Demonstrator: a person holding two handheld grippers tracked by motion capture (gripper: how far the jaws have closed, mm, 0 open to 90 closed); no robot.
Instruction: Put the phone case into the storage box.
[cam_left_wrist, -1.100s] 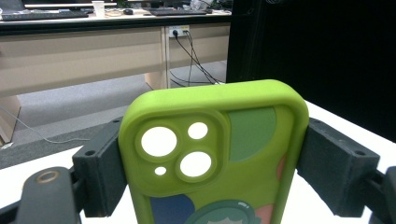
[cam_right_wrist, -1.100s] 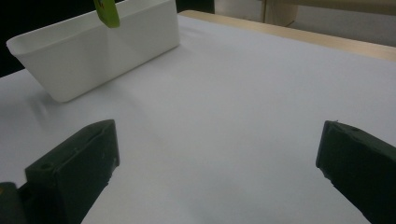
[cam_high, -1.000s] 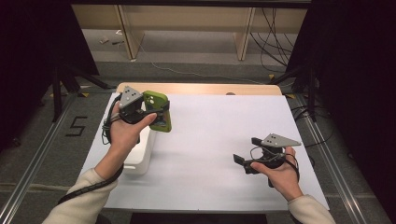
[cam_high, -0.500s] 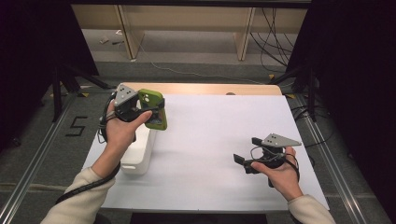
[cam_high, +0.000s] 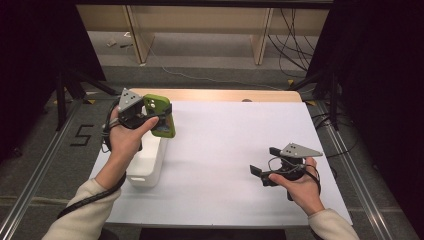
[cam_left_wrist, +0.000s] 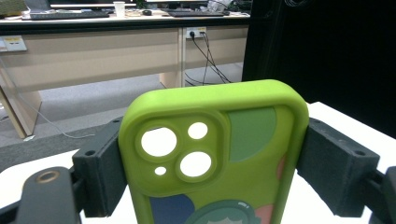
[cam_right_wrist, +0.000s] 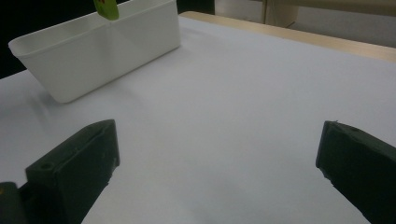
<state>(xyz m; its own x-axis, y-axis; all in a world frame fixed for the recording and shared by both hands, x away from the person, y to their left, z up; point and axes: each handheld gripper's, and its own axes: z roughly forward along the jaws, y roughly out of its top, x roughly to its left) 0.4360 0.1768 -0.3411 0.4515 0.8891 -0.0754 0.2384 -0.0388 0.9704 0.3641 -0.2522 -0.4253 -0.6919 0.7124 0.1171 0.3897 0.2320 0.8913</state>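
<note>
A green phone case (cam_high: 160, 114) with camera cut-outs and a cartoon print is gripped across its width by my left gripper (cam_high: 156, 116), held in the air above the far end of a white bin (cam_high: 147, 165). In the left gripper view both black pads (cam_left_wrist: 100, 172) press on the phone case's (cam_left_wrist: 210, 154) sides. My right gripper (cam_high: 264, 163) hovers low over the white table (cam_high: 235, 145) at the right, jaws wide apart with nothing between them. In the right gripper view the white bin (cam_right_wrist: 93, 46) stands far off, with a corner of the phone case (cam_right_wrist: 106, 8) above it.
The white sheet covers most of the table, with a wooden strip (cam_high: 225, 95) along its far edge. Beyond it are desk legs (cam_high: 260, 35) and cables (cam_high: 295, 30) on the floor. Dark curtains flank both sides.
My left gripper has carried the phone case slightly up and away from the person, above the bin's far end. The right gripper has stayed in place.
</note>
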